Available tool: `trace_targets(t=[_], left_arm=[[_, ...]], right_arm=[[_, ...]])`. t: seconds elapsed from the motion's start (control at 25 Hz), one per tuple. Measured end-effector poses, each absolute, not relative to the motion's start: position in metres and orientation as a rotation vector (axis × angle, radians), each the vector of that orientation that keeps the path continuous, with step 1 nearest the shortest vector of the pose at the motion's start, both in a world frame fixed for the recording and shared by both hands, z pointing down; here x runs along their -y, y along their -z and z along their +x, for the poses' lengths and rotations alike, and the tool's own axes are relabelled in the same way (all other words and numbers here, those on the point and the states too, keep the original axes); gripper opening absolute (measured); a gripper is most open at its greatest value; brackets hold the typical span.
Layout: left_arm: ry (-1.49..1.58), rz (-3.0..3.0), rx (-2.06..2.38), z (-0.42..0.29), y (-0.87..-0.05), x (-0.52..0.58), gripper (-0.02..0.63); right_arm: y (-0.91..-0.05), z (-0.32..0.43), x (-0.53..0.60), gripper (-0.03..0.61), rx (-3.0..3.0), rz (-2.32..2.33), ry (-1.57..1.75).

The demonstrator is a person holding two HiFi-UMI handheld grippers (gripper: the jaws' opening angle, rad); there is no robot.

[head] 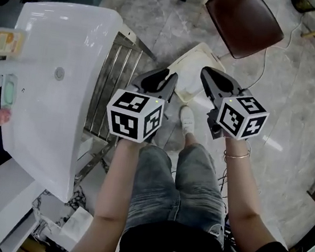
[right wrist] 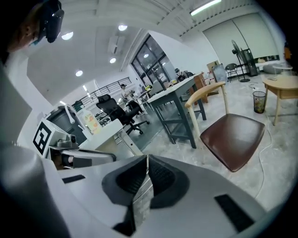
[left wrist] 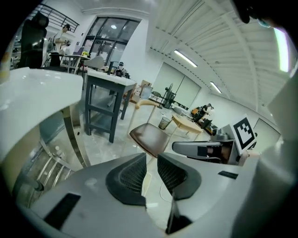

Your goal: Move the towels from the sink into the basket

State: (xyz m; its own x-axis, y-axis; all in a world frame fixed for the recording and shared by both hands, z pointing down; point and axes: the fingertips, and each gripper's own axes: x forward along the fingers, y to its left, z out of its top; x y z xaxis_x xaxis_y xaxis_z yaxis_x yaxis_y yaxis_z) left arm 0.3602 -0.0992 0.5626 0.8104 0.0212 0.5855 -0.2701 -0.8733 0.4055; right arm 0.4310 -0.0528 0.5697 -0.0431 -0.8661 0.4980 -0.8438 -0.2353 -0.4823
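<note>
Left of both raised tongs, the white ceramic sink (head: 61, 29) looks bare of towels. It is nearest the left gripper (head: 166, 79), which is parted and empty; the right gripper (head: 207, 74) is clenched on nothing.

Brown chair (head: 244, 21) top rt, chrome rack (head: 114, 79) left of ctr.

Left: white ceramic sink (head: 60, 35) — chrome bar rack (head: 115, 76) just beside its right edge
Centre floor: white square basket (head: 195, 64), right of rack, beyond white shoe (head: 187, 120)
Behind basket: brown padded chair (head: 246, 22) — near, apart
</note>
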Motion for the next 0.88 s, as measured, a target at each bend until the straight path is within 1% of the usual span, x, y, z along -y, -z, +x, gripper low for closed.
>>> trace_targets(t=[0.04, 0.16, 0.24, 0.56, 0.88], left_arm=[[-0.810, 2.528, 0.189, 0.353, -0.553, 0.100, 0.066], [-0.766, 2.562, 0.191, 0.333, -0.523, 0.102, 0.036], [-0.747, 2.576, 0.194, 0.319, -0.506, 0.101, 0.029], [-0.655, 2.640, 0.237, 0.264, -0.446, 0.099, 0.029], [-0.550, 2.694, 0.227, 0.232, -0.398, 0.095, 0.029]], right_arm=[[-0.562, 0.424, 0.053, 0.003, -1.926, -2.151, 1.156], [-0.534, 0.402, 0.054, 0.001, -1.950, -2.104, 1.114], [-0.513, 0.386, 0.054, 0.001, -1.965, -2.080, 1.077], [-0.440, 0.331, 0.058, 0.001, -2.085, -2.056, 0.954], [-0.391, 0.279, 0.065, 0.001, -2.421, -1.980, 0.823]])
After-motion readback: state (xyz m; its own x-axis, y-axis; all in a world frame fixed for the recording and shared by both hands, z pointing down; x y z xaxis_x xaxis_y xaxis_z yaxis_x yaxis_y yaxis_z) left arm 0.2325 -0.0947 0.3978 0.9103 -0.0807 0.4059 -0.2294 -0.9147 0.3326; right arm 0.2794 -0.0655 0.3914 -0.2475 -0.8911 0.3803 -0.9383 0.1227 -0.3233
